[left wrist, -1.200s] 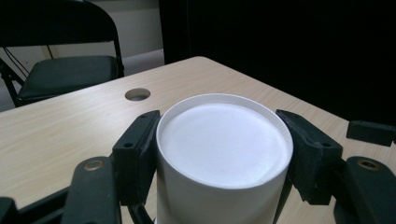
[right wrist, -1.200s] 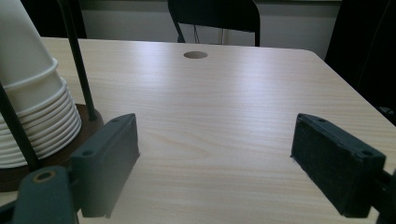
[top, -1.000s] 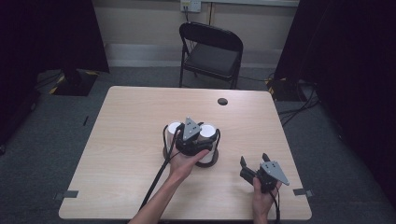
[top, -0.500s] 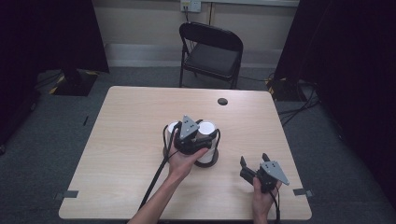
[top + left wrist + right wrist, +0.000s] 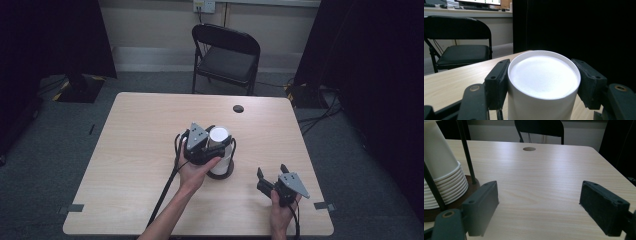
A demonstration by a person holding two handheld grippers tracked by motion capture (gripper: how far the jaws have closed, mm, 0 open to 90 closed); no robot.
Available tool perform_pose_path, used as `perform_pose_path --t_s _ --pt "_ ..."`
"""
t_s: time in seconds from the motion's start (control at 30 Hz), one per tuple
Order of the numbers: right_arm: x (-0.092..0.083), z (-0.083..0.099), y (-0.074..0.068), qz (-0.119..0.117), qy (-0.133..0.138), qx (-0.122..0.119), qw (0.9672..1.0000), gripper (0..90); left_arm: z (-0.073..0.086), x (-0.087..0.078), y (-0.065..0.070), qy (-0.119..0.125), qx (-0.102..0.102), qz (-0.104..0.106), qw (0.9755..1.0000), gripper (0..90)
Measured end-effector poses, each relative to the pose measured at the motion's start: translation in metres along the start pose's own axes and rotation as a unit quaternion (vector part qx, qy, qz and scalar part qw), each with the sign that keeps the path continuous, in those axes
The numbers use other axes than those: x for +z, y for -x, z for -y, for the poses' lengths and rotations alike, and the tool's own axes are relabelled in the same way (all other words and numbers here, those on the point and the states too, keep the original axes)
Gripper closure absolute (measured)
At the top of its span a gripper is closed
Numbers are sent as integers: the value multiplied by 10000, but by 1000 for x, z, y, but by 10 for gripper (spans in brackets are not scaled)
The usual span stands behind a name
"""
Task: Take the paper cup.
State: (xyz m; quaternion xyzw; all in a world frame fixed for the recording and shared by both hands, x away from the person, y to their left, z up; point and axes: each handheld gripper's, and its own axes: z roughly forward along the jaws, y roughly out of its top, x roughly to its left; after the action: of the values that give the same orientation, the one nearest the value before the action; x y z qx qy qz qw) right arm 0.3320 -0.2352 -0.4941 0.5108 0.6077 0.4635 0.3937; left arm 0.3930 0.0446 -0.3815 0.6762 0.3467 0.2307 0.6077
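We saw left gripper (image 5: pixel 212 145) fingers (image 5: pixel 497 82) clamped on top white cup (image 5: pixel 543 82) of stack in rack (image 5: pixel 222 174) mid-table (image 5: pixel 125 150). Right gripper (image 5: pixel 271 180) fingers apart, idle. We judged: lift straight up, gentle squeeze, clear rods.

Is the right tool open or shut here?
Open. The right tool has its jaws spread wide apart over bare table, holding nothing.

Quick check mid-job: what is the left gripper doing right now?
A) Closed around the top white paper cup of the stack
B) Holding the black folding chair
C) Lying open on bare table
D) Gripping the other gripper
A: in the left gripper view its two black jaws press either side of the top white paper cup; the left gripper sits at the stack.
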Motion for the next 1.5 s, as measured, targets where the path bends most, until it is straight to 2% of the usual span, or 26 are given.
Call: perform_pose_path --t_s 0.13,0.27,0.37,0.53,0.77,0.83,0.93,1.07,1.5 --pt "0 0 0 -3 -5 -14 10000 150 -1 -2 -1 16 -31 18 10000 345" --pt "0 0 0 -11 0 -20 10000 150 -2 -4 -1 121 -11 20 9999 345" --pt "0 0 0 -24 -11 -27 10000 150 -4 -5 -1 223 -105 36 9997 345" --pt "0 0 0 -24 -17 -18 10000 150 -6 -6 -1 276 -112 -1 9996 345" --pt "0 0 0 -23 -9 -10 10000 150 -14 -12 0 477 -186 37 9987 345" --pt "0 0 0 -22 -10 -11 10000 150 -15 -15 1 543 -218 90 9982 344" --pt "0 0 0 -1 0 -20 10000 150 -18 -20 3 651 -306 286 9970 345" --pt "0 0 0 -9 -4 -19 10000 150 -19 -27 4 681 -282 302 9968 345" --pt "0 0 1 -1 16 11 10000 150 -15 -46 0 775 -658 398 9940 345"
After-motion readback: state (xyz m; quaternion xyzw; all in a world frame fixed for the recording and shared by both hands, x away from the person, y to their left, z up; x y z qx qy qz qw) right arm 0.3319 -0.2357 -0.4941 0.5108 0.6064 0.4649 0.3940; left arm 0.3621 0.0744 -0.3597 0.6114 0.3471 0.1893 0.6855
